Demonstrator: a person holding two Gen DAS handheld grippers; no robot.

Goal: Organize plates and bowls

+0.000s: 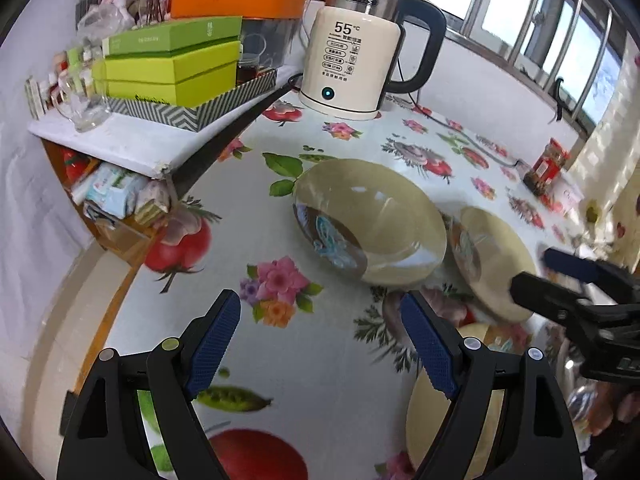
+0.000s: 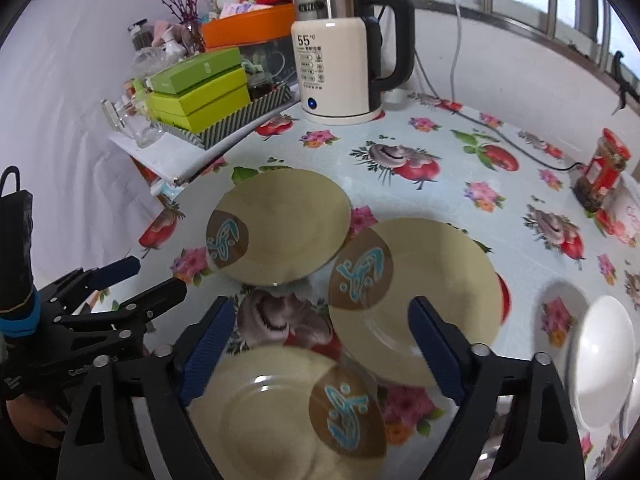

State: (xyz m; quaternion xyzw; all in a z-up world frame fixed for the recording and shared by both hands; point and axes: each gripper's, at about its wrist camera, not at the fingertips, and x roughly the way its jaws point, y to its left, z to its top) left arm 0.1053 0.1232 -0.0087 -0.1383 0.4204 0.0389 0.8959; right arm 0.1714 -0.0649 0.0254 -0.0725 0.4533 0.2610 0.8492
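Three beige plates with a brown patch and blue design lie on the floral tablecloth. In the right wrist view the far plate (image 2: 280,228), the right plate (image 2: 420,300) and the near plate (image 2: 288,412) lie close together. My right gripper (image 2: 320,344) is open and empty just above the near plate. A white bowl (image 2: 604,360) sits at the right. In the left wrist view my left gripper (image 1: 320,340) is open and empty, short of the far plate (image 1: 372,220). The right plate (image 1: 492,260) and the right gripper (image 1: 532,276) show there too.
A cream electric kettle (image 1: 352,64) stands at the back with its cord across the table. A shelf (image 1: 132,140) with green boxes (image 1: 172,64) and glassware juts out at the left. A red jar (image 2: 604,168) stands at the far right.
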